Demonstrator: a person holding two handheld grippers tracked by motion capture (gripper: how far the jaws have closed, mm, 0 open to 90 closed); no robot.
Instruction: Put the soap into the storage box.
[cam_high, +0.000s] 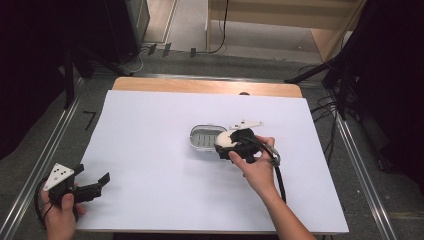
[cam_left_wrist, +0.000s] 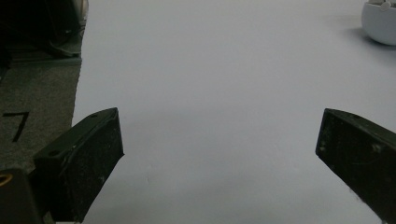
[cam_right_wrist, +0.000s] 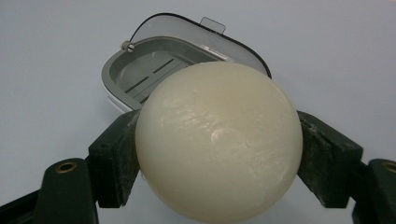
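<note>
High view, left to right: the left tongs (cam_high: 95, 186) rest at the near left corner of the table (cam_high: 150, 150), jaws spread wide and grasping nothing, well apart from the work. This parked position keeps the left hand (cam_high: 62, 212) and its cable out of the right arm's path. In the left gripper view, the two black jaws stand far apart over bare white surface, and a rounded white object (cam_left_wrist: 380, 23) sits at the far upper right; what it is cannot be told from that view. At the centre of the table lies a small grey case (cam_high: 205, 139) with its clear lid (cam_right_wrist: 201, 35) hinged open and tilted back, so the ribbed interior is exposed from above. The right tongs (cam_high: 231, 141) are clenched on a cream-coloured ball (cam_high: 226, 139), which is held just beside the right edge of the case, above the table. In the right gripper view, the ball (cam_right_wrist: 218, 140) is seated between both jaw pads at its widest part, a grip that probably keeps the smooth sphere from slipping out. The case (cam_right_wrist: 140, 74) lies directly behind the ball, so the likely intent is to set the ball into it. The raised lid stands on the far side and does not block the approach. Nothing else lies on the table between ball and case.
</note>
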